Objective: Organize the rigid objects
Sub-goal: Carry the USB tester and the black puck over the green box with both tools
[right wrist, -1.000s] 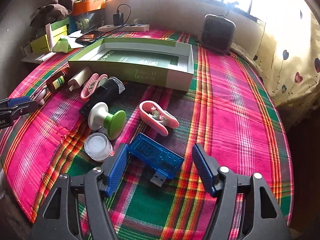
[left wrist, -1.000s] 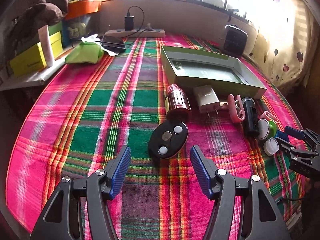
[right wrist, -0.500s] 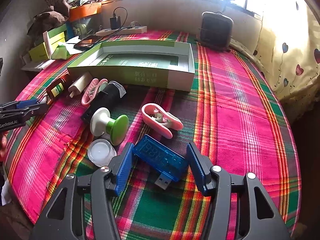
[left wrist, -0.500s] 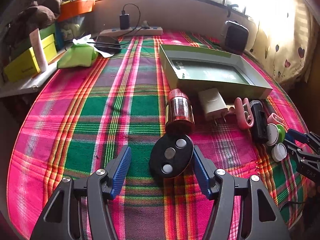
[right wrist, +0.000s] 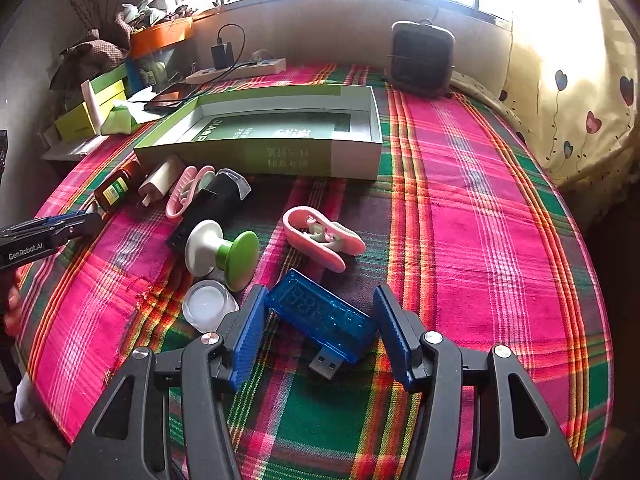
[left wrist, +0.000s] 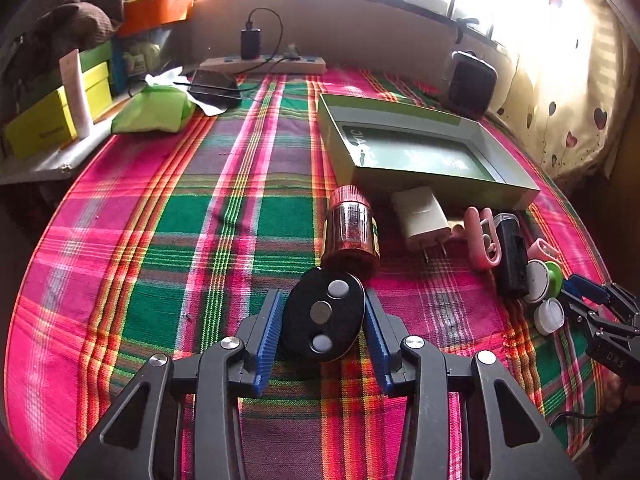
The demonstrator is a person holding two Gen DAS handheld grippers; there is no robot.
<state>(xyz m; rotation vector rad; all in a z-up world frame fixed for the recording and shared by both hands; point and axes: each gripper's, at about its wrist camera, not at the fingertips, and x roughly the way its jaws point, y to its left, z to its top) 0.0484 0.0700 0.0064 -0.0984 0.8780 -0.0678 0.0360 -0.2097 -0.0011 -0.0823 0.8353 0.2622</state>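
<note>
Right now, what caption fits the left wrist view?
Left tongs close around a black oval disc on plaid cloth.

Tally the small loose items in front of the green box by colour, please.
Pink clips: 2
Black, oval disc and long case: 2
White, charger and round tub: 2
Blue USB meter: 1
Brown jar: 1
White-green knob: 1
Total: 9

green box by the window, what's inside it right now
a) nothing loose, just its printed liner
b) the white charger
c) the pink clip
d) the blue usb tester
a: the green box shows only its printed liner; the white charger, blue usb tester and pink clip all lie on the cloth outside it.
</note>
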